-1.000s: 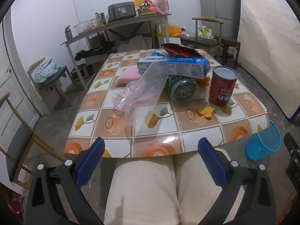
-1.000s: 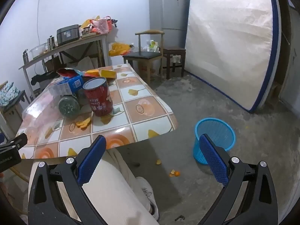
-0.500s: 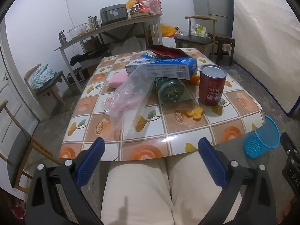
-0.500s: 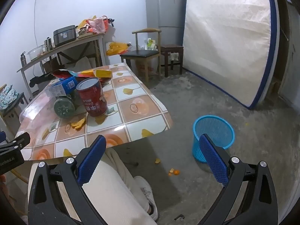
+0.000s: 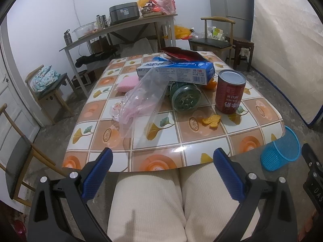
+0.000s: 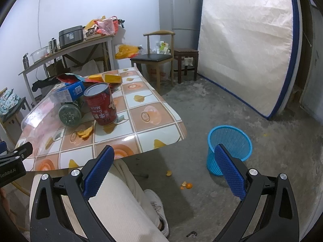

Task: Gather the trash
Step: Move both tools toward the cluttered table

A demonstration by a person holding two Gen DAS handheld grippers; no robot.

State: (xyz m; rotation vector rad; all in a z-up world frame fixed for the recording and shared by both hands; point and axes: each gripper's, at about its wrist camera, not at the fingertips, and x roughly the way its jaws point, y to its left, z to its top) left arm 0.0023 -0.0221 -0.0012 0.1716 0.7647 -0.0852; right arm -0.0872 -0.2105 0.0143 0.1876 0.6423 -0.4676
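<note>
Trash lies on the tiled table (image 5: pixel 165 149): a clear plastic bag (image 5: pixel 141 100), a blue toothpaste box (image 5: pixel 177 73), a green jar on its side (image 5: pixel 184 98), a red milk can (image 5: pixel 230 91), orange peel (image 5: pixel 211 120), a pink sponge (image 5: pixel 127 85) and a red wrapper (image 5: pixel 181 54). My left gripper (image 5: pixel 162 168) is open over the person's lap, short of the table's near edge. My right gripper (image 6: pixel 164 165) is open, held right of the table, with the can (image 6: pixel 100 103) up left. A blue mesh bin (image 6: pixel 230 149) stands on the floor behind its right finger.
The person's cream trousers (image 5: pixel 181 201) fill the foreground. Orange peel bits (image 6: pixel 186 185) lie on the concrete floor. Wooden chairs (image 6: pixel 155 60) stand around, a cluttered side table (image 5: pixel 121 32) is at the back, and a mattress (image 6: pixel 246 46) leans on the right wall beside a fridge (image 6: pixel 179 14).
Both views have shifted slightly, with the table contents a little nearer and more to the right in the left wrist view. Both grippers stayed open and nothing on the table moved.
</note>
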